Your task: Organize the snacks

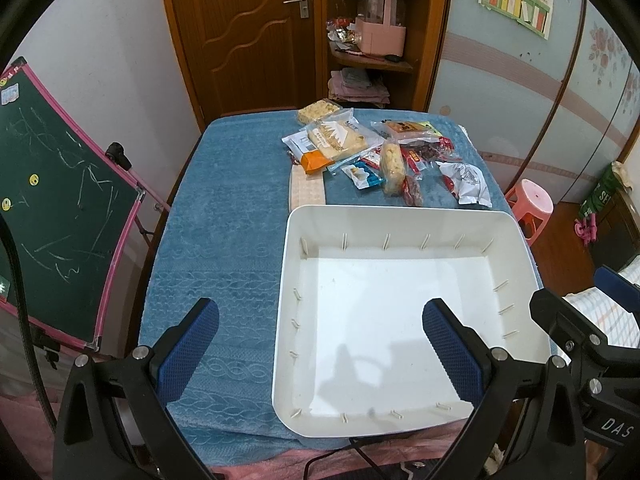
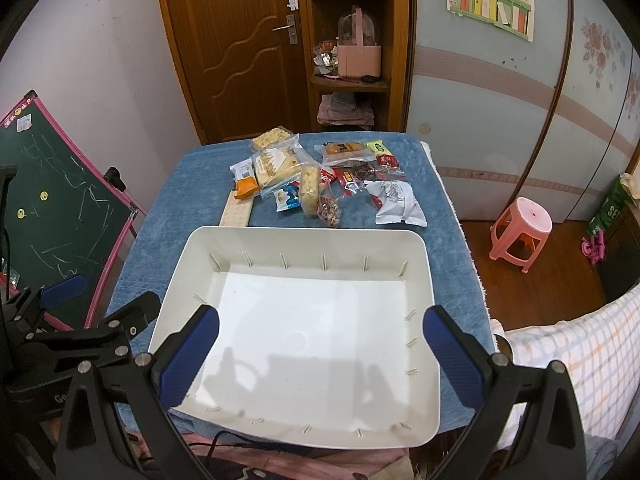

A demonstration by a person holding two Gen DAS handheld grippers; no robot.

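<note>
Both my grippers hover over the near edge of the table, nothing held in either. My left gripper [image 1: 320,344] has its jaws spread wide, blue pads [image 1: 188,348] facing each other across the left wall of the white bin [image 1: 400,216]. My right gripper [image 2: 320,348] is likewise spread wide, sitting over the near half of the same bin, with no item between the pads.

The bin sits on the blue towel [image 1: 224,240] covering the table, on the near right part of it. Its floor is bare; small ribs line the inner walls.

The snacks lie in a loose pile [image 2: 320,176] on the towel just beyond the bin's far rim. From left to right in the right wrist view:
- orange packet [image 2: 245,187], resting on the far end of a pale studded strip [image 2: 237,212] that runs down to the bin's far left corner
- clear bag of pale crackers [image 2: 276,166], with a second cracker pack [image 2: 270,138] farther back
- small blue-and-white packet [image 2: 288,197]
- long puffed-rice bar [image 2: 310,190]
- dark red nut pouch [image 2: 329,210], nearest the bin rim
- red wrappers [image 2: 352,176] and an orange biscuit pack [image 2: 344,150] behind them
- white-and-silver pouch [image 2: 398,200] at the far right

Several packets overlap; exact count I cannot tell.

Surroundings: chalkboard [image 1: 52,200] at left, wooden door [image 1: 240,32] far back, pink stool [image 2: 520,228] on the floor at right.
</note>
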